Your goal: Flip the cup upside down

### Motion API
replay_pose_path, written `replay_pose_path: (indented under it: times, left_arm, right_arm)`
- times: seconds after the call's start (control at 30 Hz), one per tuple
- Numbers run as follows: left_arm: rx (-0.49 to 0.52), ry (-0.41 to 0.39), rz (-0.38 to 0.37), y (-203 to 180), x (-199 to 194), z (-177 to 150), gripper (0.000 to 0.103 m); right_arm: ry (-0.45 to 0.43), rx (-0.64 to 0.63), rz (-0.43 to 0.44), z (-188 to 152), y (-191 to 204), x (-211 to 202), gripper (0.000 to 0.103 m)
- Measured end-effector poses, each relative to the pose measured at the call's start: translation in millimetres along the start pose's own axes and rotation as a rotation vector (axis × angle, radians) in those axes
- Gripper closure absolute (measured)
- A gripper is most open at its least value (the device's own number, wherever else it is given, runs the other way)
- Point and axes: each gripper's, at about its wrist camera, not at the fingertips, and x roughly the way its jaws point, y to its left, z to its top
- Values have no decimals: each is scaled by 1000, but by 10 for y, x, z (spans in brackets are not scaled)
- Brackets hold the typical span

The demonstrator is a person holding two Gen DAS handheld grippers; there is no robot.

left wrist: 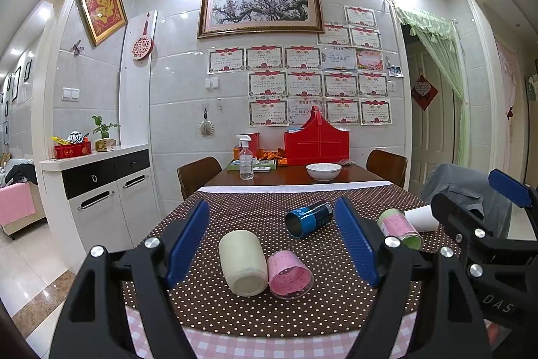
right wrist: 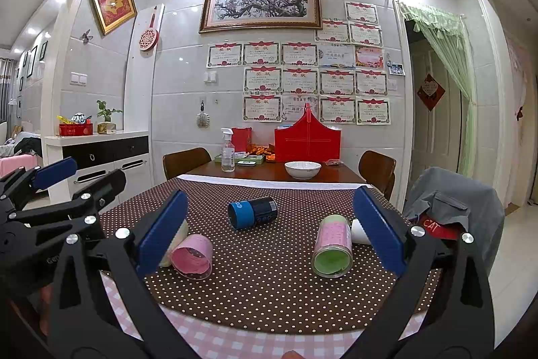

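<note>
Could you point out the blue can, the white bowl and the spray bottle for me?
blue can (right wrist: 253,213): right wrist view, its side wall.
white bowl (right wrist: 302,170): right wrist view, outer wall.
spray bottle (left wrist: 246,161): left wrist view, clear body.

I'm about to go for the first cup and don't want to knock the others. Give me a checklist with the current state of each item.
1. Left tongs open, holding nothing: ok.
2. Right tongs open, holding nothing: ok.
3. Cream cup between the left tongs: ok.
4. Cream cup apart from pink cup: not ok, they touch.
5. Green cup apart from white cup: cannot tell.
6. Any cup already upside down: not ok, all lie sideways, blue cup included.
</note>
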Motion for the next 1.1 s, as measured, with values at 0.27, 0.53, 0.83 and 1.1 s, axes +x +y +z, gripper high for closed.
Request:
replay_pose_path:
  times: [0.27, 0.53, 0.83, 1.1]
  left_arm:
    - [0, 1, 0, -1, -1, 0, 27]
    - [1, 0, 0, -2, 1, 0, 27]
    - [2, 2, 0, -4, 2, -1, 27]
    - [7, 14, 5, -19, 29, 21, 27]
  right_arm:
    - [0, 0, 0, 0, 0, 0, 6]
    - [2, 1, 0, 0, -1, 1, 6]
    - [3, 1, 0, -1, 0, 1, 6]
    - [16, -1, 6, -116, -62, 108, 6]
